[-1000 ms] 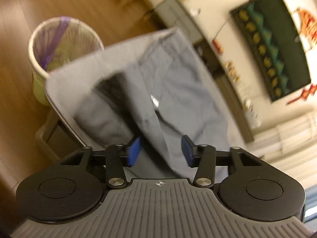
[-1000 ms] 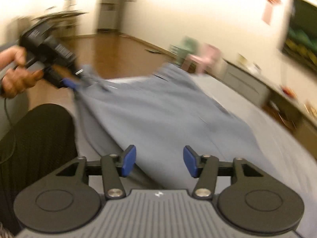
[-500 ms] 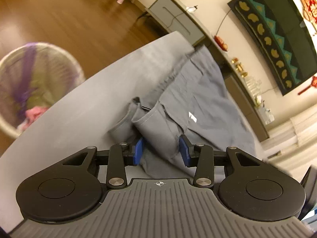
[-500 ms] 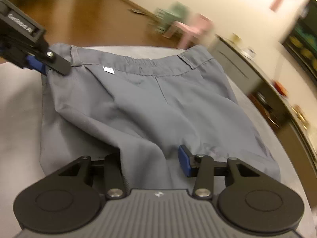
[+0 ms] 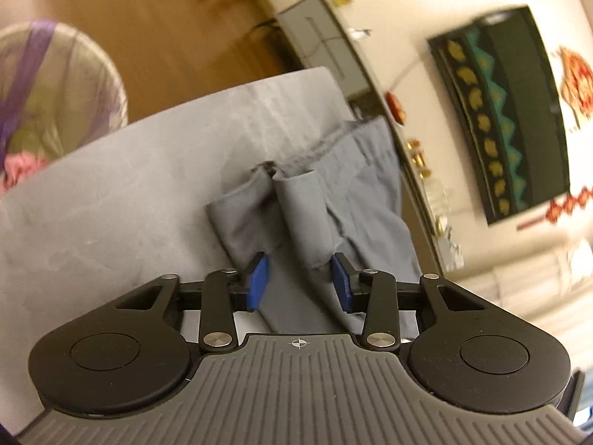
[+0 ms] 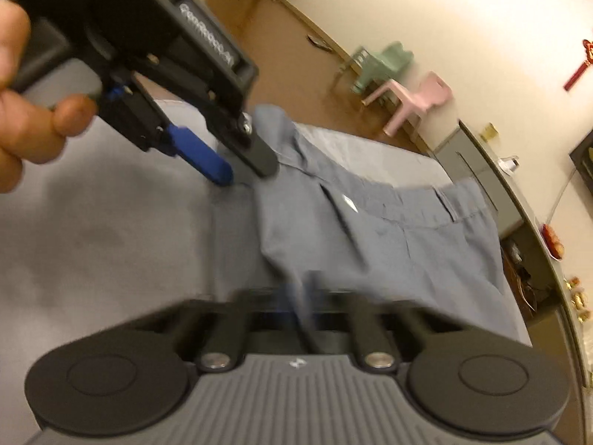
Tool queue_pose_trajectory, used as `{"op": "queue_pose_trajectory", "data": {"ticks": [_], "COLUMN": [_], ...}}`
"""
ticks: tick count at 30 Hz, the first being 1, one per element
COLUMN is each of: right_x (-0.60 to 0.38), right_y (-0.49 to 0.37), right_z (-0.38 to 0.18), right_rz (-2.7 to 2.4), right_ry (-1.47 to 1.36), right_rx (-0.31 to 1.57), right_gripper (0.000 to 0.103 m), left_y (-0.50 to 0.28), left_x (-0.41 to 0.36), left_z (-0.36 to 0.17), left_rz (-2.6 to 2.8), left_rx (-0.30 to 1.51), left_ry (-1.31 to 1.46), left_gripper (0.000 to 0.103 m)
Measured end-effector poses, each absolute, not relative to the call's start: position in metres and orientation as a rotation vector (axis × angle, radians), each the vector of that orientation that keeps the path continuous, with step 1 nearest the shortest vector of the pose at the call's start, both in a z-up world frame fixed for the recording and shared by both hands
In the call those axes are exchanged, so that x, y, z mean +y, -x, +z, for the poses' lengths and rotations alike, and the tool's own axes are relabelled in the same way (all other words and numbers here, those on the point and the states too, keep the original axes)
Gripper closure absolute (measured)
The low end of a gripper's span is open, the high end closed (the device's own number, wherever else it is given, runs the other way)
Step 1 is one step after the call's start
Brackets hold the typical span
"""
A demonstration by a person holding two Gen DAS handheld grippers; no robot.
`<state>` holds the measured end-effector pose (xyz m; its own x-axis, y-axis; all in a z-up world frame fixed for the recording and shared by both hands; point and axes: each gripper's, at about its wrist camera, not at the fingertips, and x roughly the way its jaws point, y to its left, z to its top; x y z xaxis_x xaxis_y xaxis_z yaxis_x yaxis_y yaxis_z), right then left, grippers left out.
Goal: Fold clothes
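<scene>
At the left of the left wrist view a mesh bin (image 5: 55, 85) stands on the floor beyond the grey worktop (image 5: 111, 193); to its right the grey trousers (image 5: 355, 185) lie spread on that worktop, one corner of the waist end bunched into a raised fold. The left tool (image 5: 300, 283) has its pads apart with this fold between them; the right pad seems to touch the cloth, but I cannot tell whether it is truly gripped. In the right wrist view a hand (image 6: 22, 111) at the far left carries that same left tool (image 6: 244, 170), its tips at the waist corner, then the trousers (image 6: 389, 244) run rightward, waistband towards the far edge. The right tool (image 6: 302, 296) has just been closing and is now together, blurred, apparently pinching cloth at the near edge. I judge the folding barely begun: the garment is laid out, no clean fold made yet. Only the left view shows the bin; only the right shows the hand, the waistband and the small chairs (image 6: 404, 89).
</scene>
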<state>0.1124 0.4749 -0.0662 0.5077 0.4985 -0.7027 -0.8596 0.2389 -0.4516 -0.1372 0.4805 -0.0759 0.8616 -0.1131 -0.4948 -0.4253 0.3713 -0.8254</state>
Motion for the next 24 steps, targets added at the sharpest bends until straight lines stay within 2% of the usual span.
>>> {"op": "queue_pose_trajectory", "data": {"ticks": [3, 5, 6, 7, 8, 10, 11, 12, 13, 14, 17, 19, 20, 22, 24], "right_x": [0.467, 0.462, 0.461, 0.462, 0.464, 0.466, 0.466, 0.467, 0.468, 0.469, 0.470, 0.466, 0.462, 0.430, 0.378], "right_y": [-0.110, -0.102, -0.095, -0.091, -0.092, -0.096, -0.098, -0.098, -0.094, -0.089, -0.078, -0.078, -0.080, -0.080, -0.077], "right_z": [-0.045, -0.037, -0.039, -0.050, -0.061, -0.080, -0.086, -0.087, -0.088, -0.091, -0.099, -0.096, -0.091, -0.067, -0.049], "right_rz": [1.003, 1.024, 1.036, 1.041, 1.037, 1.024, 1.020, 1.017, 1.015, 1.012, 1.004, 1.015, 1.027, 1.062, 1.050], "right_ry": [0.784, 0.733, 0.733, 0.779, 0.813, 0.828, 0.828, 0.830, 0.847, 0.895, 1.009, 0.999, 0.962, 0.785, 0.626], "right_rx": [0.459, 0.465, 0.472, 0.481, 0.498, 0.521, 0.527, 0.525, 0.514, 0.480, 0.397, 0.416, 0.445, 0.520, 0.581], "right_gripper": [0.102, 0.102, 0.102, 0.102, 0.102, 0.102, 0.102, 0.102, 0.101, 0.101, 0.098, 0.097, 0.093, 0.062, 0.057], "left_y": [0.136, 0.137, 0.137, 0.138, 0.142, 0.149, 0.151, 0.150, 0.149, 0.148, 0.155, 0.151, 0.149, 0.146, 0.146], "left_x": [0.481, 0.481, 0.481, 0.481, 0.482, 0.479, 0.477, 0.472, 0.466, 0.461, 0.456, 0.468, 0.470, 0.472, 0.479], "left_z": [-0.085, -0.091, -0.094, -0.096, -0.097, -0.091, -0.087, -0.080, -0.073, -0.065, -0.057, -0.076, -0.076, -0.070, -0.071], "left_rz": [0.200, 0.205, 0.209, 0.221, 0.216, 0.209, 0.214, 0.240, 0.266, 0.290, 0.362, 0.394, 0.397, 0.417, 0.416], "left_rx": [0.488, 0.454, 0.439, 0.435, 0.417, 0.395, 0.396, 0.419, 0.441, 0.463, 0.492, 0.521, 0.522, 0.536, 0.541], "left_ry": [1.235, 1.277, 1.296, 1.306, 1.321, 1.300, 1.266, 1.186, 1.106, 1.026, 0.957, 1.015, 1.010, 0.977, 0.999], "left_gripper": [0.065, 0.069, 0.079, 0.079, 0.077, 0.065, 0.063, 0.067, 0.095, 0.103, 0.103, 0.103, 0.103, 0.103, 0.103]}}
